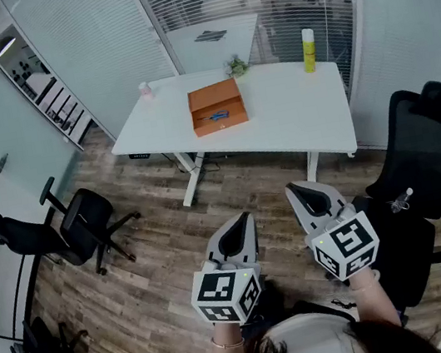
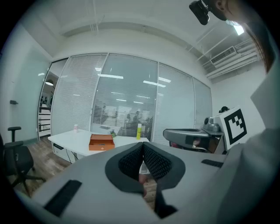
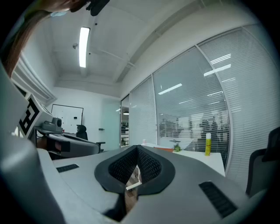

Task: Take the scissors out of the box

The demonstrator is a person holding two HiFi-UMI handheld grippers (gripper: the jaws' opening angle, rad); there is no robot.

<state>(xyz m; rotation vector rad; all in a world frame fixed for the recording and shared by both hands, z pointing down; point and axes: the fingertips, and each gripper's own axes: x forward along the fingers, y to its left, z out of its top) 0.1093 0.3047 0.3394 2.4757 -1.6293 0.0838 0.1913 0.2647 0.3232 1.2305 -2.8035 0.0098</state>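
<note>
An open orange box (image 1: 217, 106) stands on the white table (image 1: 294, 116) far ahead of me, and blue-handled scissors (image 1: 218, 115) lie inside it. My left gripper (image 1: 244, 220) and right gripper (image 1: 293, 191) hang side by side over the wooden floor, well short of the table. Both are shut with nothing between the jaws. In the left gripper view the box (image 2: 101, 142) shows small beyond the shut jaws of the left gripper (image 2: 143, 145). Past the shut right gripper (image 3: 138, 148), only the box's orange edge (image 3: 164, 149) shows, and the scissors are hidden in both gripper views.
A yellow bottle (image 1: 309, 50), a small plant (image 1: 236, 65) and a small pink-capped bottle (image 1: 144, 89) stand along the table's far side. One black office chair (image 1: 74, 229) is on the left, another (image 1: 430, 168) close on my right. Glass walls with blinds enclose the room.
</note>
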